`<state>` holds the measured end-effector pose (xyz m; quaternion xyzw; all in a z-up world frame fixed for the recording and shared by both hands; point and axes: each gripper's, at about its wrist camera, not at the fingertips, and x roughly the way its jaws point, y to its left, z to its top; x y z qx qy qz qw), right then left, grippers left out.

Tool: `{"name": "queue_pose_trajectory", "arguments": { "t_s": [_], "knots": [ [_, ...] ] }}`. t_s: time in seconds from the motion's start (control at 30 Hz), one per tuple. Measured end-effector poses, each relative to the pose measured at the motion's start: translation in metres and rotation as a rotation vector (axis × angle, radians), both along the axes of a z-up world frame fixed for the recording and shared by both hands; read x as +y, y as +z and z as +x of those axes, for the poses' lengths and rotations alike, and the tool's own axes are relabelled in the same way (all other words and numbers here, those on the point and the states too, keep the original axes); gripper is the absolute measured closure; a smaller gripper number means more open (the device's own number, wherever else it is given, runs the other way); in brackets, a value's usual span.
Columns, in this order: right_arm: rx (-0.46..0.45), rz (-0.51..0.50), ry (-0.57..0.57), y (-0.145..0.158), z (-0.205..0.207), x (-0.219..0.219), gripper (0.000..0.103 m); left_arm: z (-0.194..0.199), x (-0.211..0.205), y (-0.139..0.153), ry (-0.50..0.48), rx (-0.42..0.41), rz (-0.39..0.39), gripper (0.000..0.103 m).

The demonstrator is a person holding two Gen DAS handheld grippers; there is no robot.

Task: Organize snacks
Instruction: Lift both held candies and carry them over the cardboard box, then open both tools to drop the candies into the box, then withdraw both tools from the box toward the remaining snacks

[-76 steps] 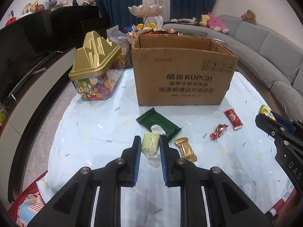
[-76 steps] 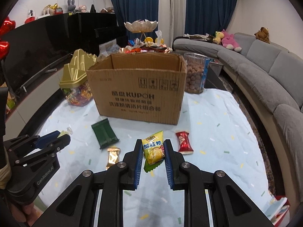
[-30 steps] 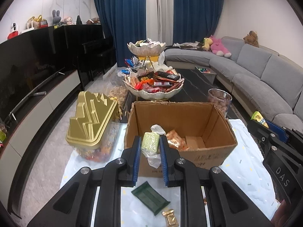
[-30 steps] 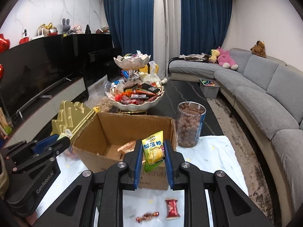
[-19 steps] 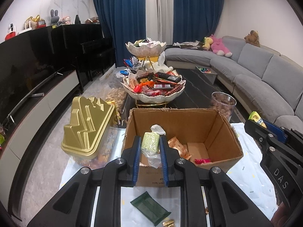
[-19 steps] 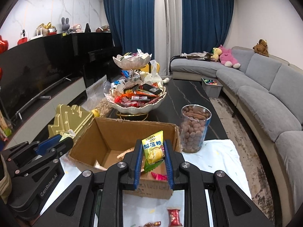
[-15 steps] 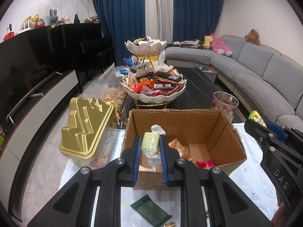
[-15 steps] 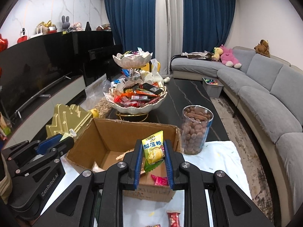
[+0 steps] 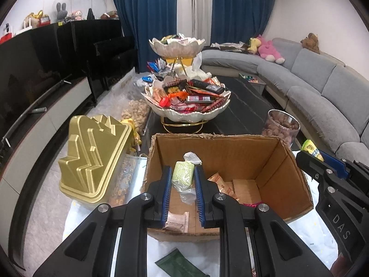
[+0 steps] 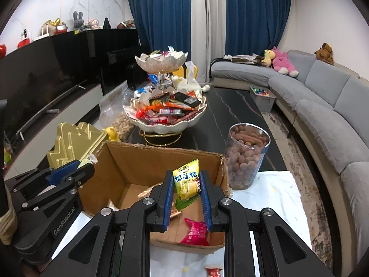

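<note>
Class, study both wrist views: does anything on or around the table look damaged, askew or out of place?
Yes. The brown cardboard box has no top flaps and ragged, torn rims. The gold stepped lid on the clear candy tub sits tilted. A dark green wrapped snack still lies on the white tablecloth, outside the box.

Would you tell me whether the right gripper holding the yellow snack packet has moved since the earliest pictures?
Yes. The right gripper, shut on the yellow snack packet, rose from the tablecloth to above the open brown cardboard box.

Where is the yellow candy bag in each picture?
Left wrist view: yellow candy bag at the far right edge, poking from the right gripper.
Right wrist view: bottom middle, pinched between the jaws.
Shared landmark: cardboard box below it.
</note>
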<state>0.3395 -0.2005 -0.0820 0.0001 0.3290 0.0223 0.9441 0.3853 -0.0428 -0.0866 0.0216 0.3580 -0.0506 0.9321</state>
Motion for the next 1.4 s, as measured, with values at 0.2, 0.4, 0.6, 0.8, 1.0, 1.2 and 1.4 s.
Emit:
{"name": "queue_pose_trajectory", "arguments": {
  "t_s": [0.2,0.4,0.6,0.8,1.0,1.2,1.4],
  "knots": [
    [0.054,0.008,0.005,-0.011,0.016,-0.002,0.08,0.013,-0.002,-0.007,-0.009,0.027,0.01,0.082],
    [0.08,0.005,0.021,-0.016,0.023,-0.002,0.08,0.022,-0.005,-0.014,-0.033,0.065,0.001,0.082],
    [0.105,-0.014,0.036,-0.022,0.028,0.001,0.079,0.029,-0.006,-0.022,-0.031,0.097,-0.001,0.082],
    [0.1,-0.023,0.037,-0.021,0.029,0.001,0.079,0.032,-0.005,-0.026,-0.041,0.115,-0.016,0.08],
    [0.051,-0.034,0.028,-0.006,0.024,-0.003,0.051,0.026,-0.004,-0.019,-0.032,0.09,-0.015,0.045],
    [0.026,-0.03,-0.004,0.006,0.019,-0.009,0.036,0.018,-0.001,-0.008,-0.017,0.068,-0.01,0.028],
    [0.012,-0.029,-0.017,0.016,0.008,-0.014,0.033,0.004,0.002,0.004,-0.002,0.047,-0.003,0.021]
  ]
}}
